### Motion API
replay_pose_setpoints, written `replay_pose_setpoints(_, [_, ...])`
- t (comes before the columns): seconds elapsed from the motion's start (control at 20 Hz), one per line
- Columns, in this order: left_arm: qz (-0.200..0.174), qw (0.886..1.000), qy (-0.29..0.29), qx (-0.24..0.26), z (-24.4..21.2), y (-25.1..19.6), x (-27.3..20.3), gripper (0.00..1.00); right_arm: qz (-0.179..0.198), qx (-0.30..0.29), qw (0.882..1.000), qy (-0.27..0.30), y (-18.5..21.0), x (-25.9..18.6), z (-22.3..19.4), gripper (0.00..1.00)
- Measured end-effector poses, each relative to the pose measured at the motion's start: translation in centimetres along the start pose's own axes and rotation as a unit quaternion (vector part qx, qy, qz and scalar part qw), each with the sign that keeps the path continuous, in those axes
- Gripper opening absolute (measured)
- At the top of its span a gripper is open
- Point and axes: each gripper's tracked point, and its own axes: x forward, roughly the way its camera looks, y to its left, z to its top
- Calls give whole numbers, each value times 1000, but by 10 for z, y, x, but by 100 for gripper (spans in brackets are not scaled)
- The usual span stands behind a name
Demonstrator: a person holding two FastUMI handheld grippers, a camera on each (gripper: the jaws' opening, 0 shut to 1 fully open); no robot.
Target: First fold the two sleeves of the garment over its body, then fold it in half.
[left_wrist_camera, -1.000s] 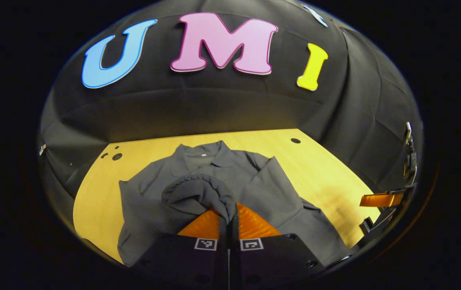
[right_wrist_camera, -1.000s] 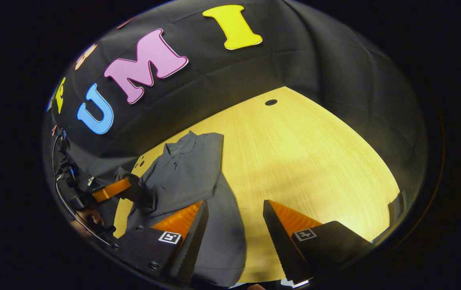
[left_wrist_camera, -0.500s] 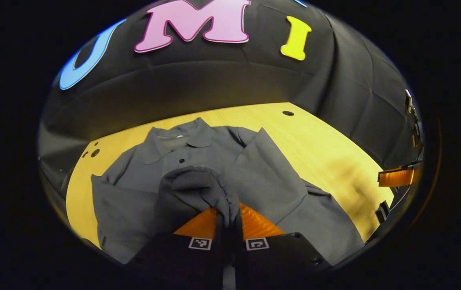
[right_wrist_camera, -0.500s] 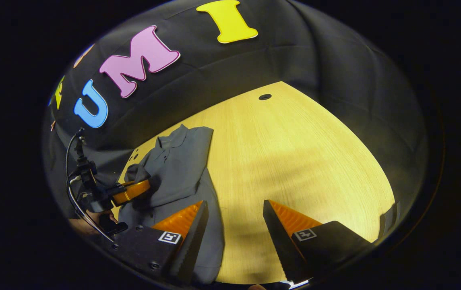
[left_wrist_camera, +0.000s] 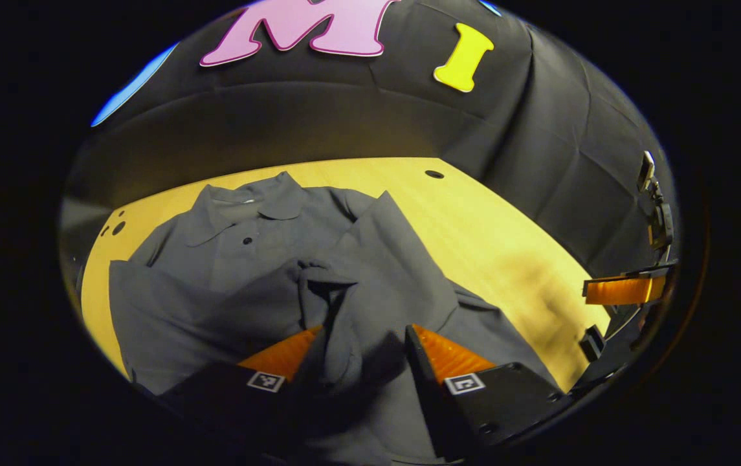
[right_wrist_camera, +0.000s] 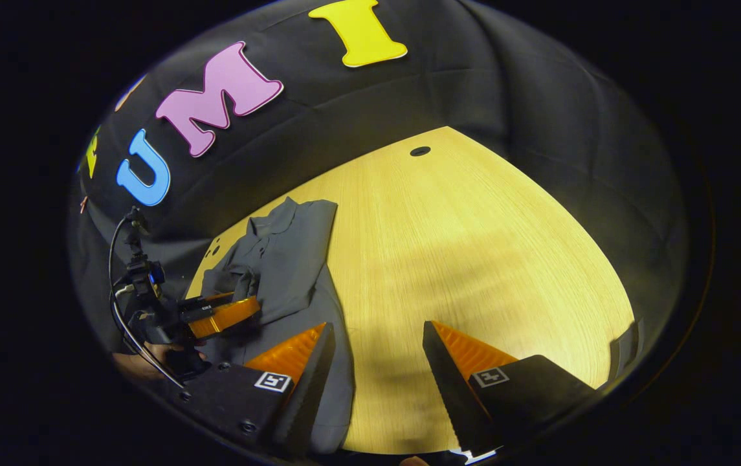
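A grey collared shirt (left_wrist_camera: 241, 246) lies face up on the yellow wooden table (left_wrist_camera: 512, 239), collar at the far side. One sleeve (left_wrist_camera: 402, 259) is folded across the body. The other sleeve (left_wrist_camera: 328, 304) lies loose over the chest, its end running down between the spread fingers of my left gripper (left_wrist_camera: 360, 346), which is open just above the cloth. In the right gripper view the shirt (right_wrist_camera: 292, 259) is at the left, with the left gripper (right_wrist_camera: 224, 315) over it. My right gripper (right_wrist_camera: 376, 362) hangs open over bare table beside the shirt's hem.
The right gripper (left_wrist_camera: 622, 289) shows at the far right edge of the left gripper view. A hand (right_wrist_camera: 143, 362) holds the left gripper. Small round holes (right_wrist_camera: 419, 151) mark the table's far part. Black cloth walls close the booth behind the table.
The left gripper was shut on the sleeve's cuff and held it raised; its fingers have now parted and the sleeve has dropped onto the shirt's body. The right gripper has hardly moved.
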Motion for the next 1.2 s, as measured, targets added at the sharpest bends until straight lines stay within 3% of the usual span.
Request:
replay_pose_setpoints(0.05, [-3,1000,-6,-1,2,-1,-5,77,0,-1,1000,-1,4,-1,-1,85])
replay_pose_setpoints(0.1, [-6,1000,-12,-1,4,-1,-11,92,0,-2,1000,-1,7,-3,-1,85])
replay_pose_setpoints(0.15, [-5,1000,-18,-2,5,-1,-18,98,0,-4,1000,-3,10,-5,-1,85])
replay_pose_setpoints(0.35, [-3,999,-41,-19,10,6,-59,96,2,-9,1000,-7,28,-11,-5,86])
replay_pose_setpoints(0.6, [26,997,-60,-30,-3,44,-121,96,-1,-15,1000,3,50,-25,-28,86])
replay_pose_setpoints(0.95, [68,996,-33,-56,-73,110,-191,96,-18,-27,999,28,71,-37,-68,86])
replay_pose_setpoints(1.2, [107,991,-14,-73,-119,160,-227,96,-49,-34,997,47,70,-39,-97,86])
